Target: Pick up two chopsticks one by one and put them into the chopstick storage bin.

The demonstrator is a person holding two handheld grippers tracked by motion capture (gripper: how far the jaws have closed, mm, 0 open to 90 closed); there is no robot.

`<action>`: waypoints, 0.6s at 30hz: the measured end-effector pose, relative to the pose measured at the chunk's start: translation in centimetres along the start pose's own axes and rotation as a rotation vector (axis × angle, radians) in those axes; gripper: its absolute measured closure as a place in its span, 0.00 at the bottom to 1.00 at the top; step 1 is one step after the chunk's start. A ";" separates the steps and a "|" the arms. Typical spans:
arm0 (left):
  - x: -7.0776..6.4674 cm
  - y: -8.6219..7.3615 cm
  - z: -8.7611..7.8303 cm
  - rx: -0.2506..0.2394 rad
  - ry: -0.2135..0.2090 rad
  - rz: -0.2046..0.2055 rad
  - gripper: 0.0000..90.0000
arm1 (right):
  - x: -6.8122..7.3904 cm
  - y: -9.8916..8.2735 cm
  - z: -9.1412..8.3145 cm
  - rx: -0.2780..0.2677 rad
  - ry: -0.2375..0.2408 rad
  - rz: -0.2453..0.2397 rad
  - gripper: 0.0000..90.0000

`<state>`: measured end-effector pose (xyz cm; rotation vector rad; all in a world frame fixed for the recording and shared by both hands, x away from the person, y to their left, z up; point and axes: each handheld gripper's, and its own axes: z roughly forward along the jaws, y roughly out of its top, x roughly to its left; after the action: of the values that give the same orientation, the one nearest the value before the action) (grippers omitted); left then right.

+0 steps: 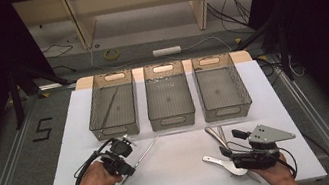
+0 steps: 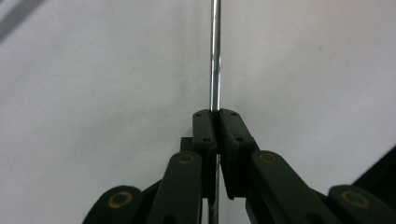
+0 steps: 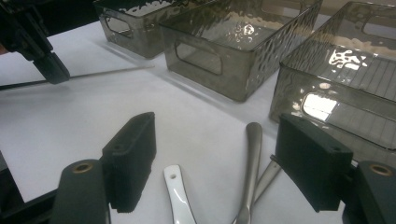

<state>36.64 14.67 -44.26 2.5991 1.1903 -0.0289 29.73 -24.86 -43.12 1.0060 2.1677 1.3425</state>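
Note:
My left gripper (image 1: 128, 170) (image 2: 216, 114) is shut on a thin metal rod (image 1: 146, 150) (image 2: 215, 56) that lies slanted on the white table (image 1: 180, 171). The rod runs on past the closed pads on both sides. The right gripper view shows that gripper (image 3: 51, 70) at far left on the rod (image 3: 112, 71). My right gripper (image 1: 231, 144) (image 3: 219, 154) stands open just above a white spoon (image 1: 220, 163) (image 3: 180, 198) and two metal utensil handles (image 1: 215, 133) (image 3: 251, 158). Its pads touch none of them.
Three clear grey bins (image 1: 93, 115) (image 1: 172, 120) (image 1: 243, 90) stand in a row at the back of the table. The left one holds another thin rod (image 1: 110, 106). The nearest bin wall (image 3: 299, 98) is close beyond my right jaws.

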 end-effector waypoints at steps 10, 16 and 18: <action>0.6 0.1 -2.3 -0.095 -0.025 -0.011 0.95 | 0.0 0.0 0.0 0.001 -0.002 0.000 0.33; 1.3 0.2 -3.6 -0.196 -0.018 -0.028 0.95 | 0.0 0.0 0.0 0.000 0.000 0.000 0.33; 1.6 0.4 -4.2 -0.236 -0.023 -0.035 0.95 | 0.0 0.0 0.0 0.001 -0.001 0.001 0.33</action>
<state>37.60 16.75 -40.34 2.3678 1.1561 0.0703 29.74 -24.87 -43.15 1.0075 2.1678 1.3417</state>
